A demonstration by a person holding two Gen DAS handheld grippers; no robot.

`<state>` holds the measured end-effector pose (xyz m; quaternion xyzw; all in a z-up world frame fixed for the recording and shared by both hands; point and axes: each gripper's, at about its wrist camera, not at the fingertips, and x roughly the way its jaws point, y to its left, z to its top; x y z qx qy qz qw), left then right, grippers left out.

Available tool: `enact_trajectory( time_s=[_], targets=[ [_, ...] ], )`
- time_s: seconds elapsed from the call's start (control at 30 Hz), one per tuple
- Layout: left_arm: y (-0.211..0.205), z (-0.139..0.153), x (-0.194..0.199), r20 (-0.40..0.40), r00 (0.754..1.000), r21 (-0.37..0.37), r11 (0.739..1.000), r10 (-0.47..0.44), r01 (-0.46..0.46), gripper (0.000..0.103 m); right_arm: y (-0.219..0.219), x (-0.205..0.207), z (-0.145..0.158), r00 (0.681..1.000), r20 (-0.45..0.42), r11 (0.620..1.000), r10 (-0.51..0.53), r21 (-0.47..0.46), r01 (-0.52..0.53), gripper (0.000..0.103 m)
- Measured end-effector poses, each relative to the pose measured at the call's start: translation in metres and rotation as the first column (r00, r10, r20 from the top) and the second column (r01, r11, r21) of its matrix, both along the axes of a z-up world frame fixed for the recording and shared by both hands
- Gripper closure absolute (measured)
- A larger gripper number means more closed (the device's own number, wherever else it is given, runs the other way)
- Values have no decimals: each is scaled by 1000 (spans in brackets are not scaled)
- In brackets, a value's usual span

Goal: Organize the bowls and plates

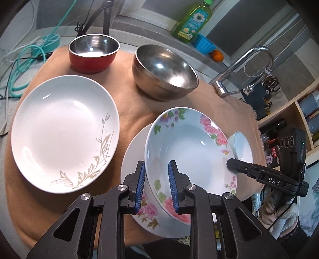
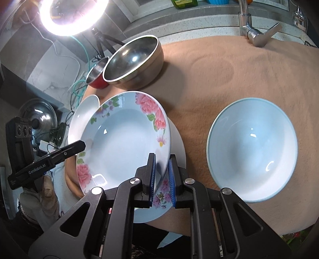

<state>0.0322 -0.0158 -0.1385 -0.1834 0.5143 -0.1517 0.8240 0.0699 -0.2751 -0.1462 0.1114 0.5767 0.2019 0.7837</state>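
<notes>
- Left gripper (image 1: 156,186): blue pads clamped on the near-left rim of the floral plate (image 1: 189,151), one pad inside the rim, one outside.
- Right gripper (image 2: 161,180): pads pinched on the opposite rim of the same plate (image 2: 123,139); jaw gap narrow, rim between the pads.
- The floral plate is held by both grippers at once, tilted, its left edge raised in the left wrist view.
- It sits over a second plate (image 1: 135,159) with the same flower print on its rim; whether the two touch cannot be told.
- Second plate lies on the tan cloth (image 1: 129,103) that covers the counter.
- Left of the pair: white plate (image 1: 63,131) with a gold leaf pattern, flat on the cloth, apart from the others.
- Far side of the cloth: red bowl (image 1: 92,53) with a steel lining, and a larger steel bowl (image 1: 165,71) to its right, near each other, not touching.
- Right wrist view: pale blue bowl (image 2: 252,149) upright on the cloth, to the right of the floral plate, well apart from it.
- Behind: faucet (image 1: 245,65), green soap bottle (image 1: 191,22), ring light (image 2: 73,16) lit.
</notes>
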Motion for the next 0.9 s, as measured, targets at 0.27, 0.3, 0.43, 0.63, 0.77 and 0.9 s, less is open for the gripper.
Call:
enact_trajectory(
  time_s=[0.27, 0.3, 0.43, 0.63, 0.77, 0.9],
  targets=[
    [1, -7, -3, -14, 1000, 21, 1000, -16, 16, 82, 7, -2, -11, 1000, -26, 1000, 17, -18, -17, 90],
    [1, -9, -3, -20, 1000, 25, 999, -20, 21, 82, 8, -2, -12, 999, -28, 1000, 19, -20, -20, 90],
    [-1, -13, -3, -33, 999, 34, 999, -29, 30, 82, 10, -2, -15, 999, -37, 999, 24, -27, -25, 90],
    [-4, -14, -2, -37, 999, 41, 998, -35, 37, 82, 13, -3, -19, 998, -51, 999, 28, -36, -30, 90],
    [-5, -16, -1, -43, 998, 49, 998, -44, 46, 82, 14, -3, -21, 998, -56, 999, 30, -41, -32, 90],
    [-7, -18, -1, -50, 998, 53, 997, -47, 49, 82, 14, -2, -22, 998, -59, 998, 31, -44, -34, 90]
  ],
)
